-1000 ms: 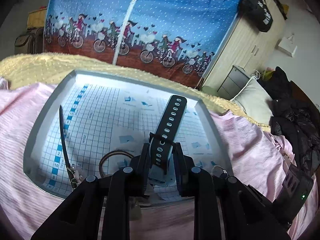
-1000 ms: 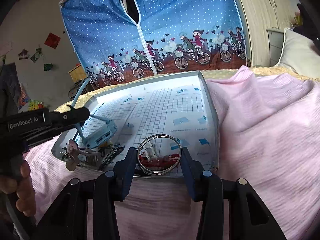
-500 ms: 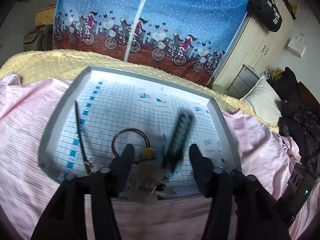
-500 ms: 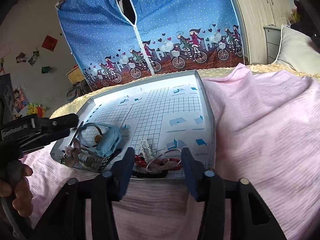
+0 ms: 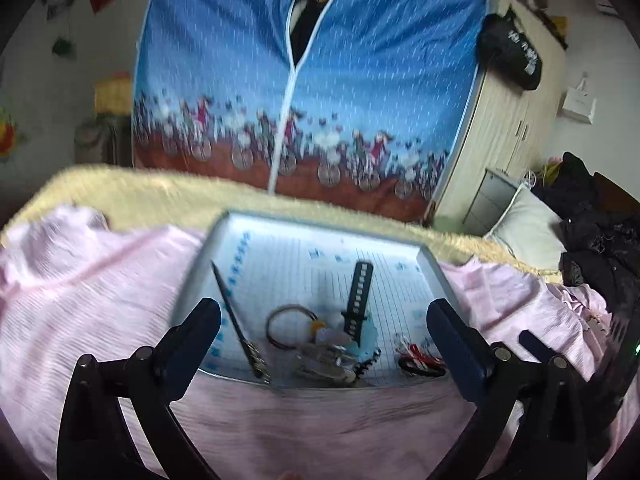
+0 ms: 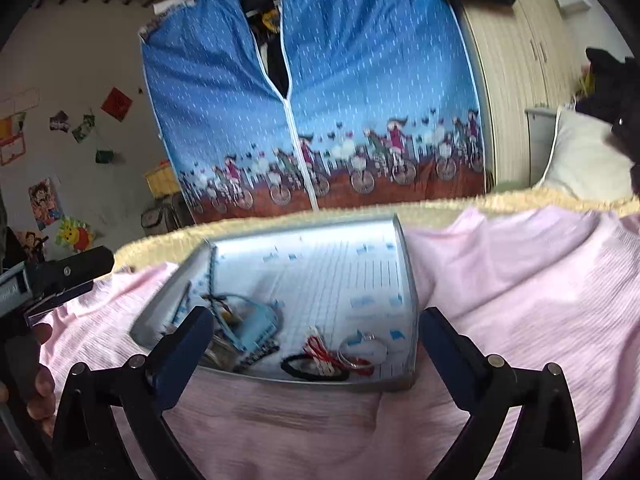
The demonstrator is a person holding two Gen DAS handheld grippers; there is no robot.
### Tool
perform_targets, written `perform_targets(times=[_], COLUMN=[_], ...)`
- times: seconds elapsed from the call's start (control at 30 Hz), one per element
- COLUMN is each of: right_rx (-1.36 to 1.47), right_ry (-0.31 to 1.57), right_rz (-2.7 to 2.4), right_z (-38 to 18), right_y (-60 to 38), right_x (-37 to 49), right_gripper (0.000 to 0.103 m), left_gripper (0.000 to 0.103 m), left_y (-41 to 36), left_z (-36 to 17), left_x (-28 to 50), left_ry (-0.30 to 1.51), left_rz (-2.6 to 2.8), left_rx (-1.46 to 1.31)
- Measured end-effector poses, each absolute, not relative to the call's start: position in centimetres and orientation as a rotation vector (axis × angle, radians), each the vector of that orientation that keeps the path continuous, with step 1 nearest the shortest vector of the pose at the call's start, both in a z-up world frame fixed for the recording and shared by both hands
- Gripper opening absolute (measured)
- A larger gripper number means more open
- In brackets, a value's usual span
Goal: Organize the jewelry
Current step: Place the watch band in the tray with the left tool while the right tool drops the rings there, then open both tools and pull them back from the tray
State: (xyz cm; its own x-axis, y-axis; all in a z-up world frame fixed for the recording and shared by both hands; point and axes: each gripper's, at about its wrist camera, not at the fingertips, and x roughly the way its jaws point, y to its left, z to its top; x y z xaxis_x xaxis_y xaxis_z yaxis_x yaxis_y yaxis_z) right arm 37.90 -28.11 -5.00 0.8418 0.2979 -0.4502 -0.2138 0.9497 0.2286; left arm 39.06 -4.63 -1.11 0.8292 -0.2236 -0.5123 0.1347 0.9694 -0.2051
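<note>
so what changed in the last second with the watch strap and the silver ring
The left gripper let go of the black watch strap, which now lies in the tray. The right gripper released the silver ring, now lying by the red-and-white cord. Both grippers opened wide and pulled back. The thin black strap and brown ring stayed put.
</note>
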Motion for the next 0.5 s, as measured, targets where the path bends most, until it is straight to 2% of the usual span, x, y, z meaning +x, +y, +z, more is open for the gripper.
perform_targets(times=[0.3, 0.5], right_rx=[0.1, 0.009], right_ry=[0.377, 0.248], right_rz=[0.301, 0.304], right_z=[-0.5, 2.3], right_y=[-27.2, -25.7], right_x=[33.4, 28.5], right_gripper=[0.103, 0.103], left_gripper=[0.101, 0.101], left_y=[-3.7, -2.9], left_z=[1.6, 3.3], left_x=[31.0, 27.3], left_ry=[0.322, 0.294], left_rz=[-0.208, -0.17], left_rx=[-0.133, -0.116])
